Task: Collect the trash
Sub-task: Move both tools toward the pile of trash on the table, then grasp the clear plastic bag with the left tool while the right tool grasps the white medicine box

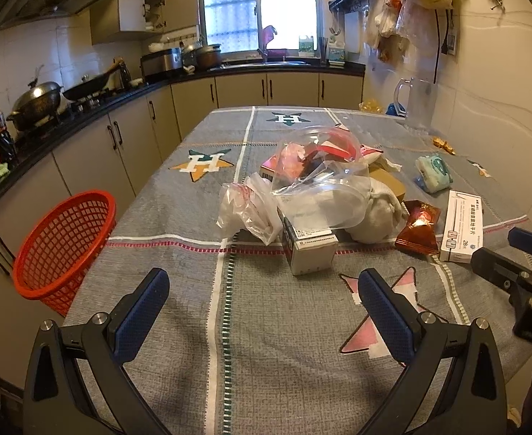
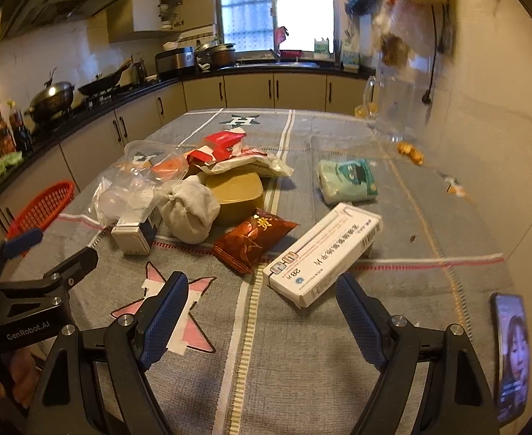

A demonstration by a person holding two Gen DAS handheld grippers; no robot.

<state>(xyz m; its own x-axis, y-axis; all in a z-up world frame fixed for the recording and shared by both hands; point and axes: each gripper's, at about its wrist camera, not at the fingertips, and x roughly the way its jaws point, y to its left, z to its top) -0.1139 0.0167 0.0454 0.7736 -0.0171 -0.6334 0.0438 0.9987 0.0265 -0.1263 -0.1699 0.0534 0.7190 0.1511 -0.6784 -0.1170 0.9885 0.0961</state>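
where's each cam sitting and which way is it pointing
Left wrist: low over the table's near edge, facing the window past the open left gripper; right gripper at right.
Right wrist: further right, same heading, open right gripper before the white box; left gripper at left.
Shared: trash pile, white box, red basket.

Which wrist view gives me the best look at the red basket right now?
The left wrist view. There the red basket shows its whole mesh bowl and rim, tilted against the table's left edge. The right wrist view catches only a strip of its rim, partly behind the left gripper.
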